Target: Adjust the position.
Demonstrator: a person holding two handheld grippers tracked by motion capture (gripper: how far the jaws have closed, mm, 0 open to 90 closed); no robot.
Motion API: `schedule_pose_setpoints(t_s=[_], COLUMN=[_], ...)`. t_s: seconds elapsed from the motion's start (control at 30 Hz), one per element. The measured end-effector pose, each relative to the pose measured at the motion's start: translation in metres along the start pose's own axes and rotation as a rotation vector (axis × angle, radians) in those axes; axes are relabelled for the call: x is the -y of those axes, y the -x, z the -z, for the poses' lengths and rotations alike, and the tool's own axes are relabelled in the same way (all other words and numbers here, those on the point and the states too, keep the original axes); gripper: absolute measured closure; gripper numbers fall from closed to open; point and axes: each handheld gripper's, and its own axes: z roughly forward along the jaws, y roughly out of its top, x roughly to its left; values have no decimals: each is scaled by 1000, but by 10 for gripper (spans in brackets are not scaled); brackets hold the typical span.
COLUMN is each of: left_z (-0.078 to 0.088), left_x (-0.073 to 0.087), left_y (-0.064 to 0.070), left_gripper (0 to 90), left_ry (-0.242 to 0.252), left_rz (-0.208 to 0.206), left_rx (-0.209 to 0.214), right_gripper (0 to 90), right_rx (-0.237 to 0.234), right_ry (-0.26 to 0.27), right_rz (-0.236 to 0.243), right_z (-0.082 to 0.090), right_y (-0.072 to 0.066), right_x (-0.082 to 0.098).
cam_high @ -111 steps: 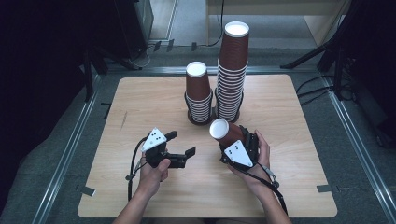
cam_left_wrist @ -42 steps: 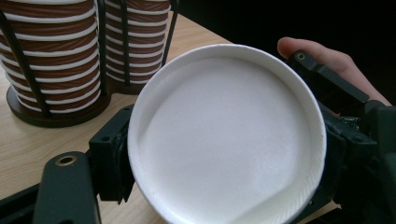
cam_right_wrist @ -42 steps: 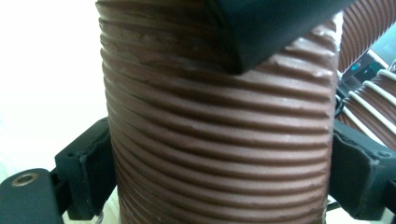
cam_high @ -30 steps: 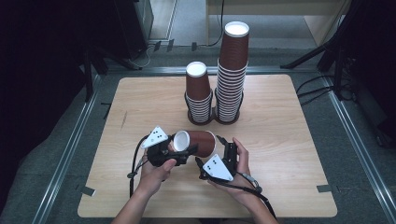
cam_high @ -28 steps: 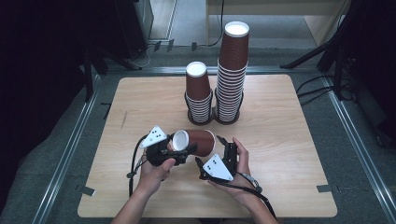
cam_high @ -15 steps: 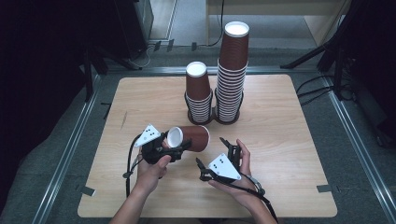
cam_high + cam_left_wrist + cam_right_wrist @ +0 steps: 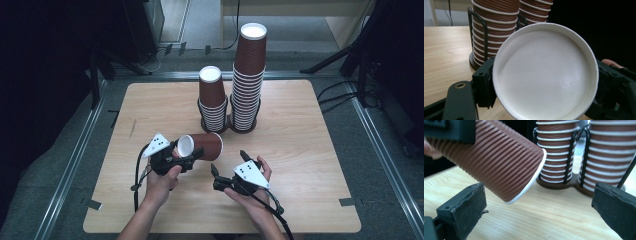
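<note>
Cup [image 7: 200, 146] moved left; right claw [image 7: 537, 212] empty.

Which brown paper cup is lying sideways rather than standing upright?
The single cup clamped in the left hand-held gripper; the rest stand stacked in two racks behind it.

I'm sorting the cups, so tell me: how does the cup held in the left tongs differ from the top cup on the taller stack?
The held cup lies on its side, clamped near its base; the top cup on the taller stack stands upside down. The held cup is alone, clear of the table; the top cup caps many nested ones. Both are ribbed brown paper cups with white rims.
</note>
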Motion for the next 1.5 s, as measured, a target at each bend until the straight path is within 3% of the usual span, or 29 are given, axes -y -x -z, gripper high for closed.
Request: schedule_pose_setpoints(t_s=[0.07,0.1,0.13,0.17,0.2,0.23,0.27,0.33,0.4,0.43,0.5,0.53,0.7,0.77,0.8,0.87,0.9,0.93,1.0,1.03,1.1,1.13,1.23,1.33,1.37,1.4,1.43,1.47,1.5], left_z=[0,0,-1,-1,-1,-1,-2,-2,-2,-2,-4,-4,-6,-6,-5,-5,-5,-5,-5,-5,-5,-5,-5,-6,-6,-6,-7,-7,-7], left_x=[1,1,1,1,2,2,2,2,4,4,5,5,7,7,7,7,7,7,8,8,8,8,8,8,9,9,9,9,9], left_y=[0,0,0,0,1,1,1,1,2,2,3,3,4,4,3,3,3,2,2,2,2,2,2,2,3,3,3,4,4], left_gripper=[213,213,213,213,213,213,213,213,213,213,213,213,213,213,213,213,213,213,213,213,213,213,213,213,213,213,213,213,213], left_ry=[-1,-1,-1,0,4,4,4,4,5,5,8,8,10,10,11,10,11,14,13,13,14,15,14,9,9,9,8,10,11], left_rz=[-2,-2,-2,-2,0,0,-2,-3,-4,-4,-5,-5,-4,-3,-2,-2,1,5,6,6,5,3,1,1,3,3,2,0,-4], left_rx=[-5,-5,-5,-6,-9,-9,-9,-11,-12,-12,-13,-13,-15,-15,-15,-20,-22,-25,-27,-27,-28,-28,-30,-40,-39,-39,-39,-39,-39], right_gripper=[0,0,0,0,0,0,2,3,4,4,4,4,4,3,2,0,0,0,0,0,0,0,0,0,0,0,0,0,0], right_rx=[-29,-29,-34,-46,-66,-66,-76,-111,-143,-143,-157,-157,-184,-193,-216,-230,-244,-266,-277,-277,-279,-277,-243,-234,-201,-201,-178,-178,-158], right_ry=[3,3,3,5,7,7,7,23,46,46,58,58,69,67,54,42,30,14,-4,-4,-17,-29,-22,-36,-45,-45,-57,-57,-67], right_rz=[-112,-112,-143,-179,-259,-259,-299,-387,-509,-509,-624,-624,-807,-837,-891,-915,-945,-1008,-1057,-1057,-1113,-1192,-1277,-1315,-1347,-1347,-1385,-1385,-1416], right_z=[2,2,2,3,4,4,5,6,7,7,6,6,4,4,3,3,2,2,1,1,0,-2,-5,-7,-10,-10,-13,-13,-15], right_y=[1,1,1,1,1,1,1,1,1,1,0,0,-3,-4,-5,-5,-6,-5,-5,-5,-4,-2,-4,-5,-8,-8,-10,-10,-11], right_x=[-1,-1,-1,-1,-2,-2,-2,-2,-2,-2,-3,-3,-4,-5,-5,-5,-5,-5,-7,-7,-8,-9,-9,-9,-8,-8,-7,-7,-6])
